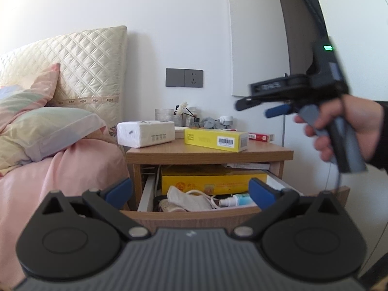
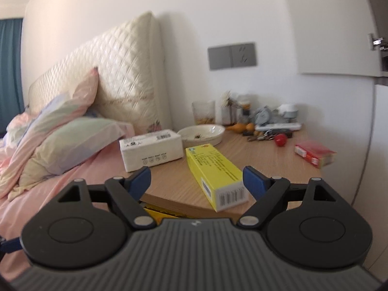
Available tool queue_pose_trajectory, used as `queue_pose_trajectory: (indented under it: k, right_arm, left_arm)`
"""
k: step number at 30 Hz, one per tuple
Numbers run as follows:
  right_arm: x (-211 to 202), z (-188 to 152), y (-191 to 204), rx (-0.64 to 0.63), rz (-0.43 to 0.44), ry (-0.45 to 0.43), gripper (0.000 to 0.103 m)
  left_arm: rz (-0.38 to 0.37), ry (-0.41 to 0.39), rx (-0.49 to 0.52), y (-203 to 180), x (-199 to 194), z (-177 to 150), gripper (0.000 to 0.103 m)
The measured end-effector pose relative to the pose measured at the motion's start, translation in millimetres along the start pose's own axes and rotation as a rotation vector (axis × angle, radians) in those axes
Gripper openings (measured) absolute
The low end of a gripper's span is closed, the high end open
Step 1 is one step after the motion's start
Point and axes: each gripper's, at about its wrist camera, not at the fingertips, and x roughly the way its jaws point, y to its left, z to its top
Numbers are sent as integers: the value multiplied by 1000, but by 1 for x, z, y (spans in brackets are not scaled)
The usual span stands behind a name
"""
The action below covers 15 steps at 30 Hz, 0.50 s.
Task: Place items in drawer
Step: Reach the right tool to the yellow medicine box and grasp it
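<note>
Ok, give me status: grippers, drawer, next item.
Left gripper open, empty, facing the open drawer. Right gripper open over the yellow box on the nightstand. Nothing in the way.

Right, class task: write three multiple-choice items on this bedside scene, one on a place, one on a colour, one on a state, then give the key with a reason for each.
1. Where is the yellow box?
A. in the drawer
B. on the nightstand top, beside the tissue pack
C. on the bed

2. What colour are the pads on the right gripper?
A. blue
B. red
C. green

3. What state is the drawer in?
A. shut
B. pulled open, with things inside
C. taken out and on the floor

Key:
1 B: it lies on the nightstand next to the tissue pack.
2 A: both pads show blue.
3 B: the left wrist view looks down into it, at a spray bottle and cloth.
</note>
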Motion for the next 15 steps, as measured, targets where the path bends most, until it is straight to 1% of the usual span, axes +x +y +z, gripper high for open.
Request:
queue_pose_trajectory:
  k: [2,7,9,11,15]
  right_arm:
    - [23,8,-2,-18,6,60,85]
    - [75,20,-14,-48,-14,190,85]
    - [93,23,-20,-69,-33,219,84]
    - [107,29,-26,-79,-82,234,84]
    - [129,38,-33,-56,-46,280,84]
  left_arm:
    - [-4,1,4,-1,0,0,103]
    - [-9,1,2,0,0,1,103]
    - [-11,2,-2,0,0,1,103]
    - [-13,2,-5,1,0,1,103]
    - [-20,-1,-14,1,-1,1,103]
